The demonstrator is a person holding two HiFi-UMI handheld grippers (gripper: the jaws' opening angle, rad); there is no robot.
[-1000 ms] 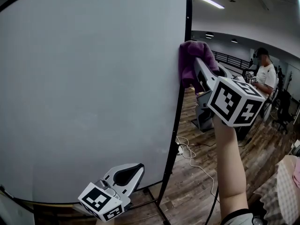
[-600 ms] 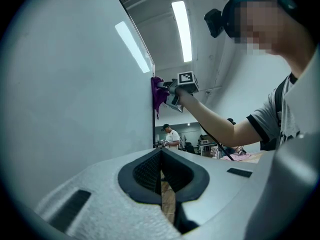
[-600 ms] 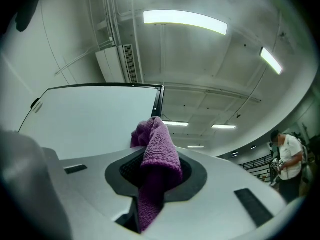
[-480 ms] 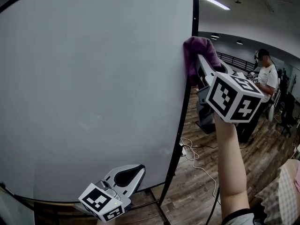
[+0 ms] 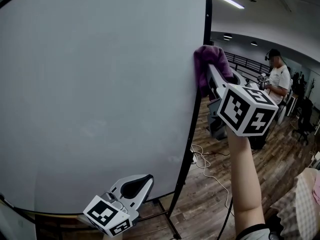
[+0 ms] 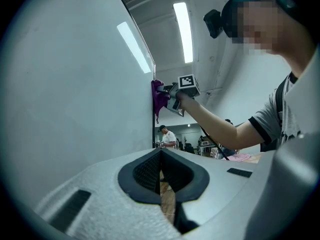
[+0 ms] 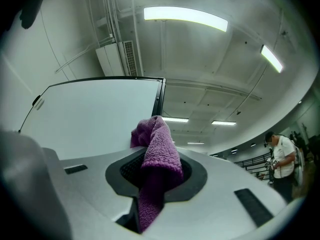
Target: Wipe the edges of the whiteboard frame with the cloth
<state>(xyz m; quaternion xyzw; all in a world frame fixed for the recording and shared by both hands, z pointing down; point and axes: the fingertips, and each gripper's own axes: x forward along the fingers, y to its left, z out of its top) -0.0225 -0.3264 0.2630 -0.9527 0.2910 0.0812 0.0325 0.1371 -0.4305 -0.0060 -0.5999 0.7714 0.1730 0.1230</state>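
The step in hand is the wipe along the right-hand upright of the whiteboard frame (image 5: 207, 19). The right gripper (image 5: 211, 76) is raised high at arm's length, and its jaws are clamped on a bunched purple cloth (image 5: 201, 59). A fold of the cloth stands up between the pads and a tail hangs down below them. The wad is pressed against the black frame edge in its upper part, some way under the top right corner, and laps slightly onto the white board surface (image 5: 100, 94). The left gripper (image 5: 147, 178) hangs low by the bottom edge of the board. Its jaws are drawn together with nothing between them, and it takes no part in the wiping. Judging by the cloth's place on the frame, much of this upright and the other edges may yet need covering. The next move calls for sliding the cloth along the narrow black rail with steady sideways pressure. The wad should stay wrapped over the edge so it does not slip onto the board face or off into the air. The grip must also stay firm enough that friction does not drag the cloth out.
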